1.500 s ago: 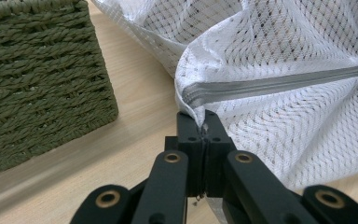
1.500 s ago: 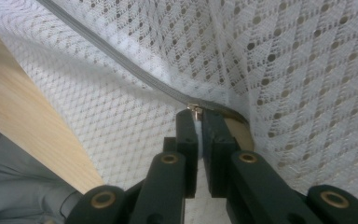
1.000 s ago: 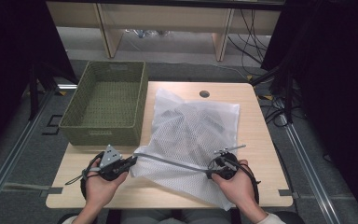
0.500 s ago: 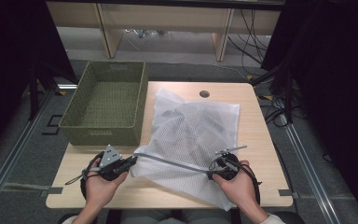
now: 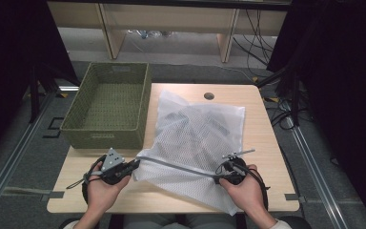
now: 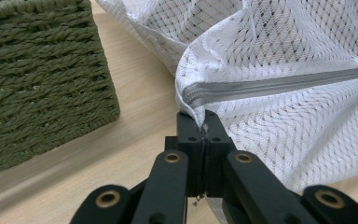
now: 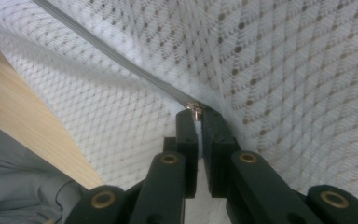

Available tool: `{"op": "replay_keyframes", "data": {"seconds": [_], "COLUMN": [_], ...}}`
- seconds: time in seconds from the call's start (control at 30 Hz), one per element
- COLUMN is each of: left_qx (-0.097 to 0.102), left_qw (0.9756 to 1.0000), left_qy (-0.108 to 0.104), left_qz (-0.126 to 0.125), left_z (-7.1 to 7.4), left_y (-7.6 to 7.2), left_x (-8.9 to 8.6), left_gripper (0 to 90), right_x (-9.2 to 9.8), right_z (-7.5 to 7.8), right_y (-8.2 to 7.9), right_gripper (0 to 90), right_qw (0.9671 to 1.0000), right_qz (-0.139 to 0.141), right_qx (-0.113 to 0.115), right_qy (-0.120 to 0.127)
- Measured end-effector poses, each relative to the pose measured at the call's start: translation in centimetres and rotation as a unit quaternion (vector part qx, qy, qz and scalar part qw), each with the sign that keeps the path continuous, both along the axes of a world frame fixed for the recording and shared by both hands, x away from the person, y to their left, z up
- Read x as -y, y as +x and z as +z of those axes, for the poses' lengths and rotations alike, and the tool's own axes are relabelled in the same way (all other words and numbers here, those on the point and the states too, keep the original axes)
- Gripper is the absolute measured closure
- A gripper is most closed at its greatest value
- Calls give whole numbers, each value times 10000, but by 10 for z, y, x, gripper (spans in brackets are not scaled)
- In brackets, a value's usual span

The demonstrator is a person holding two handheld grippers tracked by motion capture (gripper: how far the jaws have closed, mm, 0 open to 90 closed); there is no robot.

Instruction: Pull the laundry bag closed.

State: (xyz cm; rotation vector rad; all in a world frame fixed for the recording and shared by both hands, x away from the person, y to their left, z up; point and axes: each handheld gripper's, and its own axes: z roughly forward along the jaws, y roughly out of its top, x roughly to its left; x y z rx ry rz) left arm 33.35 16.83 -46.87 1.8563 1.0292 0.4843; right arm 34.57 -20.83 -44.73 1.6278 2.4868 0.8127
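A white mesh laundry bag [image 5: 198, 133] with dark clothing inside lies across the middle of the wooden table [image 5: 262, 119]. Its grey zipper [image 5: 176, 165] runs taut along the near edge between my two grippers. My left gripper [image 5: 134, 163] is shut on the bag's corner at the zipper's left end [image 6: 192, 95], with white mesh pinched between the jaws [image 6: 204, 126]. My right gripper [image 5: 218, 175] is shut on the small metal zipper pull [image 7: 196, 111] at the zipper's right end. The mesh bag [image 7: 279, 70] hangs close in front of the right gripper's camera.
A green woven basket [image 5: 108, 106] stands empty at the table's left, close to the left gripper [image 6: 204, 126], and its wall [image 6: 37, 79] rises just beside the jaws. A round cable hole [image 5: 208, 96] lies at the table's back. The person's hands hold both grippers at the near edge.
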Motion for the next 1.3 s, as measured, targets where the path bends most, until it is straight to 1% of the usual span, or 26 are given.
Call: {"op": "replay_keyframes", "data": {"seconds": [0.03, 0.07, 0.1, 0.13, 0.2, 0.23, 0.33, 0.37, 0.4, 0.43, 0.53, 0.67, 0.7, 0.73, 0.77, 0.83, 0.87, 0.9, 0.97, 1.0, 1.03, 1.07, 1.1, 1.2, 1.23, 1.3], "left_qx": [0, 3, 3, -1, 3, -5, 2, -7, -7, -3, -23, 1, 0, 13, 0, 5, 2, -1, -1, 1, -3, 1, -3, -1, -6, 3], "left_qw": [10000, 10000, 10000, 10000, 10000, 10000, 10000, 10000, 10000, 10000, 10000, 10000, 10000, 10000, 10000, 10000, 10000, 10000, 10000, 10000, 10000, 10000, 10000, 10000, 10000, 10000], "left_qy": [-9, 4, 4, -14, -3, -6, 12, -10, -10, 19, -17, -16, -28, -21, -32, -24, -24, -32, -25, -25, -2, -21, -34, -24, -35, -18], "left_qz": [-3, 7, 7, -12, -2, 5, -5, -5, -5, 3, -7, 16, 13, 22, 13, 22, 22, 19, 20, 18, 10, 19, 15, 21, 12, 23], "left_z": [0, 0, 0, 0, 0, 0, 0, 0, 0, 0, 0, 0, 0, 0, 0, 0, 0, 0, 0, 0, 0, 0, 0, 0, 0, 0], "left_y": [0, 0, 0, 0, 0, 0, 0, 0, 0, 0, 0, 0, 0, 0, 0, 0, 0, 0, 0, 0, 0, 0, 0, 0, 0, 0], "left_x": [0, 0, 0, 0, 0, 0, 0, 0, 0, -1, 0, 0, 0, 0, 0, 0, 0, 0, 0, 0, -1, 0, 0, 0, 0, 0], "left_gripper": [885, 886, 885, 886, 886, 885, 886, 885, 886, 886, 885, 885, 885, 885, 886, 886, 885, 885, 885, 885, 886, 885, 886, 886, 885, 886], "right_x": [0, 0, 1, 3, 3, 3, 5, 4, 4, 5, 7, 7, 9, 9, 10, 7, 10, 11, 13, 14, 14, 15, 16, 17, 16, 17], "right_z": [0, 1, 1, -1, -1, 0, 0, 0, 0, 1, 1, 1, 0, 1, 1, 2, 1, 1, 0, 0, 0, 0, 0, 0, 1, 1], "right_y": [0, 0, 0, 1, 0, 0, 0, -1, -1, -2, -2, -3, -3, -3, -3, -5, -4, -4, -4, -4, -5, -5, -5, -5, -6, -7], "right_gripper": [870, 870, 870, 871, 870, 870, 870, 870, 870, 870, 871, 870, 870, 870, 870, 871, 870, 870, 871, 871, 871, 870, 870, 871, 871, 870], "right_qw": [10000, 10000, 10000, 9999, 10000, 10000, 10000, 10000, 10000, 9999, 10000, 9999, 10000, 9998, 9999, 9990, 9997, 9998, 9998, 9999, 9998, 9998, 9999, 9998, 9997, 9997], "right_qz": [-40, -58, -70, 100, 52, 6, 52, -29, -29, -91, -39, -126, -84, -132, -98, -348, -214, -137, -103, -82, -165, -118, -116, -100, -198, -192], "right_qx": [5, -47, -24, 60, 56, -2, 43, -26, -26, -90, -53, -104, -50, -141, -113, -284, -132, -115, -136, -101, -92, -128, -77, -139, -171, -160], "right_qy": [-25, 20, -7, 14, -6, 16, -13, -5, -5, 47, 38, 20, 14, 61, 28, 23, 3, 12, 31, -10, 13, 0, -16, 32, 31, -17]}}
